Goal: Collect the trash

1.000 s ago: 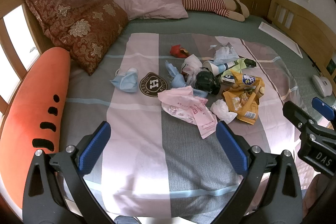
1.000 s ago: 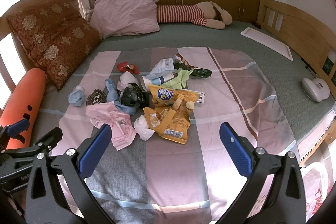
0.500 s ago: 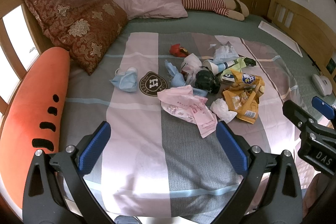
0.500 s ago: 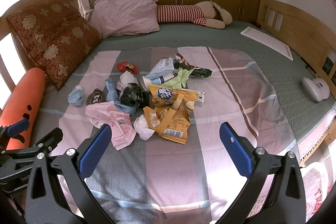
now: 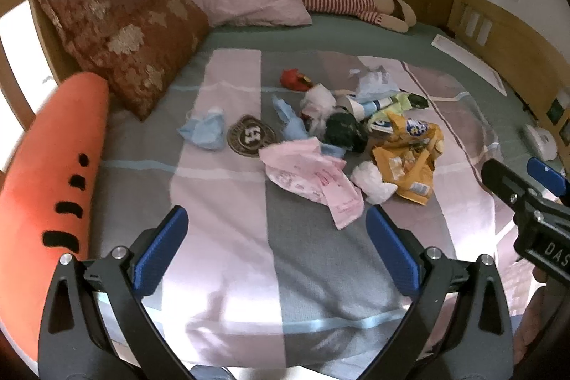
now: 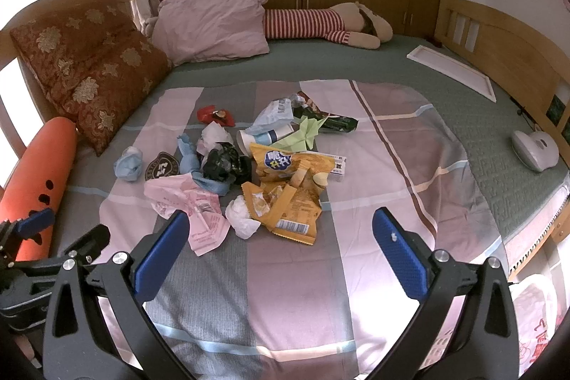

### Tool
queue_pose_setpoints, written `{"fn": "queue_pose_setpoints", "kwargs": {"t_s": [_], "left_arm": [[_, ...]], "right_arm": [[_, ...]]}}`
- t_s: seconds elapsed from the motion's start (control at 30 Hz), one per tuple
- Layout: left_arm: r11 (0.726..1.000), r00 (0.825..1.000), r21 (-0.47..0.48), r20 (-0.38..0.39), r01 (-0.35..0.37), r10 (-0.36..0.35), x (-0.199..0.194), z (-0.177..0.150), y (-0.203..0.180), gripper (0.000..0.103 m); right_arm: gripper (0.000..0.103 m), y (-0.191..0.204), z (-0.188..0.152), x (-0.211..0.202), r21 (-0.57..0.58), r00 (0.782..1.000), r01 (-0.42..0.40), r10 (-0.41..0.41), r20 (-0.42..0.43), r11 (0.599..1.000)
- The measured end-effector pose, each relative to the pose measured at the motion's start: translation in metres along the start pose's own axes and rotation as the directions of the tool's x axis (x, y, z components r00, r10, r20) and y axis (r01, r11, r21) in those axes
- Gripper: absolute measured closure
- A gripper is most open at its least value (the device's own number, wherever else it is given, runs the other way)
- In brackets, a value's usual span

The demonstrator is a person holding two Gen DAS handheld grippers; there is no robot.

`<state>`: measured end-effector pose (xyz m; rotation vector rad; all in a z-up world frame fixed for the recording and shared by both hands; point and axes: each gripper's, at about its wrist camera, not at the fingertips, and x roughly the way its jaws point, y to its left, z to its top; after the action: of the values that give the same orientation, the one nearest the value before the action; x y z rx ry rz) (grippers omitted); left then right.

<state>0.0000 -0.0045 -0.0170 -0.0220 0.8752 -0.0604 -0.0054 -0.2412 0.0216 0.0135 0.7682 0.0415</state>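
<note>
Trash [image 6: 249, 166] mid-frame on the bed [image 6: 409, 88] looks light and crinkly, best pinched at an edge; left tool [image 5: 276, 250] and right tool [image 6: 279, 250] both gape wide, holding nothing.

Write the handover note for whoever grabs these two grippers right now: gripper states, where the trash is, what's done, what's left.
Left gripper: open, empty, above the near part of the bed.
Right gripper: open, empty, alongside it.
Trash: all in one loose pile mid-bed on the striped sheet. Nearest are the pink wrapper, white tissue wad and yellow snack bag; behind them a paper cup and black crumpled bag; the blue mask and red wrapper lie slightly apart.
Done: nothing appears picked up.
Left: the whole pile. A pink-printed bag hangs beside the bed at far right, possibly for the trash.
</note>
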Motion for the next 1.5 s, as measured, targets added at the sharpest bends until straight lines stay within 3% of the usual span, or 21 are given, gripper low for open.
{"fn": "queue_pose_setpoints", "kwargs": {"t_s": [0.2,0.33,0.47,0.5,0.57,0.67,0.83,1.13,1.23,1.33,1.43,1.5], "left_arm": [[0.999,0.999,0.039,-0.027,0.033,-0.032,0.006,-0.003,-0.008,0.004],[0.996,0.997,0.054,-0.016,0.070,-0.069,0.001,0.003,-0.008,0.003],[0.966,0.969,-0.083,-0.014,0.245,-0.247,-0.005,0.006,0.012,0.003],[0.965,0.972,-0.127,-0.022,0.231,-0.235,-0.004,0.008,0.019,0.003],[0.984,0.989,-0.121,-0.042,0.134,-0.140,-0.001,0.011,0.021,0.003],[0.991,0.994,-0.085,-0.032,0.100,-0.104,-0.001,0.011,0.024,0.003],[0.998,0.997,-0.040,-0.056,0.051,-0.053,0.010,0.011,0.021,0.003],[0.999,0.995,0.040,-0.094,0.018,-0.014,0.044,0.025,0.001,0.003],[0.999,0.995,0.048,-0.102,0.022,-0.017,0.058,0.041,-0.008,0.003],[0.998,0.996,0.068,-0.094,0.017,-0.010,0.070,0.057,-0.018,0.003],[0.996,0.995,0.090,-0.098,0.011,-0.002,0.085,0.070,-0.026,0.004],[0.996,0.995,0.088,-0.100,0.000,0.009,0.096,0.080,-0.029,0.004]], "right_arm": [[0.002,-0.010,0.000,-0.003,0.017,1.000,0.008,-0.009,0.026,1.000],[0.002,-0.021,0.005,-0.025,0.044,0.991,0.004,-0.010,0.137,0.999],[0.002,-0.036,0.004,-0.054,0.075,0.944,0.010,-0.034,0.327,0.997],[0.002,-0.039,0.003,-0.054,0.074,0.936,0.001,-0.027,0.350,0.997],[0.002,-0.045,0.000,-0.050,0.058,0.933,-0.035,0.012,0.361,0.998],[0.002,-0.044,0.005,-0.029,0.047,0.974,0.006,-0.017,0.227,0.999],[0.002,-0.033,0.004,0.006,0.023,0.997,0.020,-0.021,0.072,1.000],[0.002,-0.028,0.010,0.056,0.027,0.998,0.040,-0.039,-0.039,0.999],[0.002,-0.030,0.015,0.080,0.043,0.996,0.029,-0.026,-0.088,0.999],[0.002,-0.031,0.021,0.105,0.087,0.989,-0.031,0.043,-0.140,0.996],[0.002,-0.028,0.026,0.129,0.100,0.984,-0.028,0.045,-0.170,0.995],[0.010,-0.028,0.026,0.146,0.109,0.976,-0.022,0.045,-0.213,0.994]]}}
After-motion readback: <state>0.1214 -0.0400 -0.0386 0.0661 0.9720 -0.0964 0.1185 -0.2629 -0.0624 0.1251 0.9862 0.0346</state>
